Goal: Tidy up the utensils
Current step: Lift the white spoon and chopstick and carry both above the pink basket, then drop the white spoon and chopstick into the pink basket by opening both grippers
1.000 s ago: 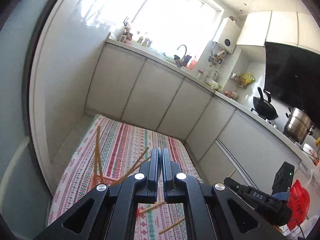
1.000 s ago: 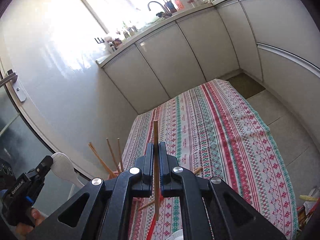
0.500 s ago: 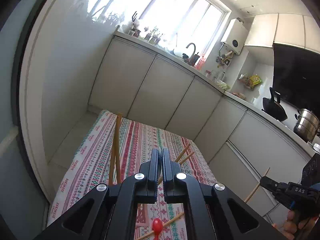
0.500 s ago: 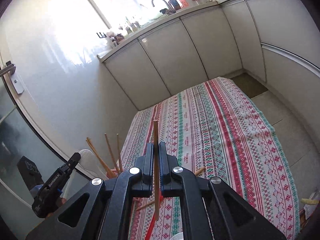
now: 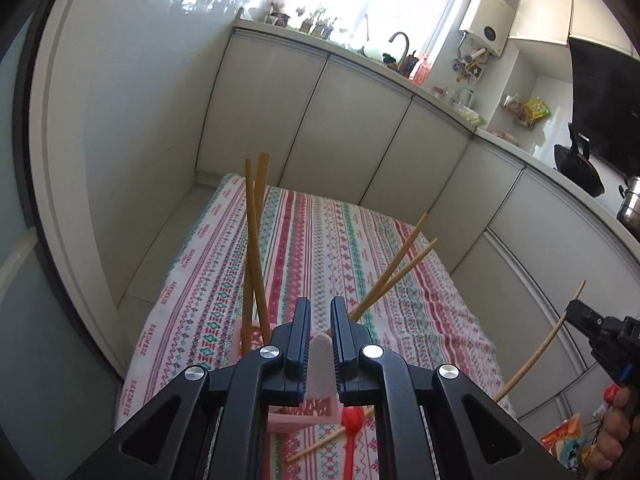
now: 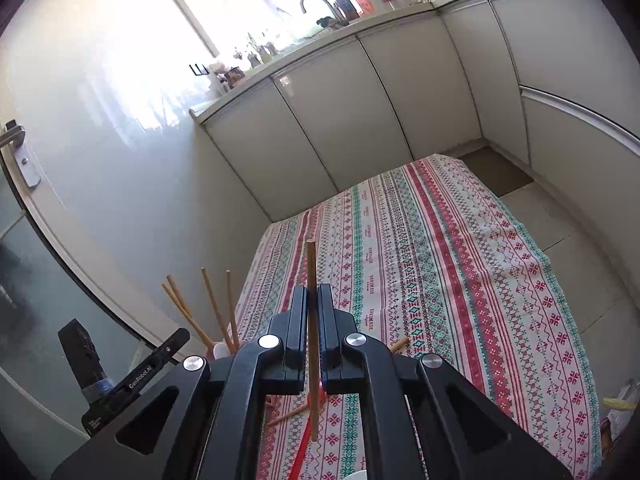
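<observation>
Hovering over a pink utensil basket (image 5: 304, 414) at the near end of a table under a striped patterned cloth (image 5: 332, 256), the left gripper (image 5: 320, 322) has its jaws opening, a narrow gap between them, with the pale bowl of a white spoon (image 5: 320, 364) standing in that gap; whether the pads touch it cannot be told. Four wooden chopsticks (image 5: 256, 240) stand in the basket, two nearly upright on the left side and two leaning out to the right. Just beside the basket on the cloth lie a red spoon (image 5: 352, 424) and a loose chopstick (image 5: 320, 442) crossing under it. The right gripper (image 6: 313, 312) has its jaws clamped narrowly on a single chopstick (image 6: 312, 280), held about upright with its ends sticking out above and below the pads. White kitchen cabinets (image 6: 340, 112) run behind the table.
</observation>
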`<act>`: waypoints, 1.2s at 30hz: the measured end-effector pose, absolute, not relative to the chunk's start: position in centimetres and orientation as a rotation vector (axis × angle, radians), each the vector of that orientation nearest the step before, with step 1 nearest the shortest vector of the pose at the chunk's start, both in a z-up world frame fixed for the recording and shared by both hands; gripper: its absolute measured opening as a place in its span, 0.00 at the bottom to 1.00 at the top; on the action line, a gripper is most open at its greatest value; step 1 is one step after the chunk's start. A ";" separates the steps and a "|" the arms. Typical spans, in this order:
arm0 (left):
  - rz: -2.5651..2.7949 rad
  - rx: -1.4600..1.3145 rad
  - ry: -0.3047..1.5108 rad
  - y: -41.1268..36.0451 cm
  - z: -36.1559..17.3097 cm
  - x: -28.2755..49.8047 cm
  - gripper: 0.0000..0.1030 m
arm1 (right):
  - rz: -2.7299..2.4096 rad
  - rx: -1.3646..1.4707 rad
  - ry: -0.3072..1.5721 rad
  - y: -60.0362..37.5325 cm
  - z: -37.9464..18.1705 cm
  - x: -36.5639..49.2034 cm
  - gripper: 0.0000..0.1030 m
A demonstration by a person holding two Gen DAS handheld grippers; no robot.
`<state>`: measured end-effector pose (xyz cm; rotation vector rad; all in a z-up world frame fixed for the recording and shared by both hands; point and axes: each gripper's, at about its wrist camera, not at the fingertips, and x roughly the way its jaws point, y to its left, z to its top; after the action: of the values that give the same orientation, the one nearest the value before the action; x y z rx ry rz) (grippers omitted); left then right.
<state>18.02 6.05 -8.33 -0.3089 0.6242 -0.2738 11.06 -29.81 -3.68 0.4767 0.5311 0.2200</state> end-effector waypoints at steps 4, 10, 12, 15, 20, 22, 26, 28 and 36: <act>-0.236 -0.280 0.678 6.3 -7.5 16.6 0.40 | 0.233 0.473 0.488 -28.3 -2.3 10.8 0.04; -0.097 -0.260 0.788 8.0 -6.4 14.6 0.58 | 0.273 0.416 0.346 -23.7 1.4 9.9 0.04; -0.063 -0.244 0.822 8.6 -6.6 14.1 0.61 | 0.293 0.399 0.300 -21.9 2.2 9.7 0.04; -0.022 -0.204 0.876 9.5 -7.3 13.9 0.63 | 0.309 0.351 0.249 -19.0 2.8 9.7 0.04; 0.022 -0.206 0.922 11.6 -8.3 13.9 0.65 | 0.335 0.263 0.255 -14.8 1.3 11.6 0.05; 0.028 -0.216 0.932 12.2 -8.6 13.9 0.66 | 0.330 0.246 0.277 -13.8 0.3 12.7 0.04; 0.020 -0.225 0.942 12.4 -8.8 14.0 0.66 | 0.343 0.251 0.332 -12.6 -1.6 14.2 0.05; 0.016 -0.222 0.944 12.3 -8.8 14.1 0.66 | 0.343 0.249 0.355 -12.2 -2.3 14.7 0.05; -0.016 -0.205 0.954 11.3 -8.8 14.2 0.69 | 0.427 0.259 0.532 -12.2 -3.6 16.0 0.11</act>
<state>14.22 11.29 -8.78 -0.2046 0.9539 -0.0164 15.95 -12.22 -3.65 0.2595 0.5322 0.4268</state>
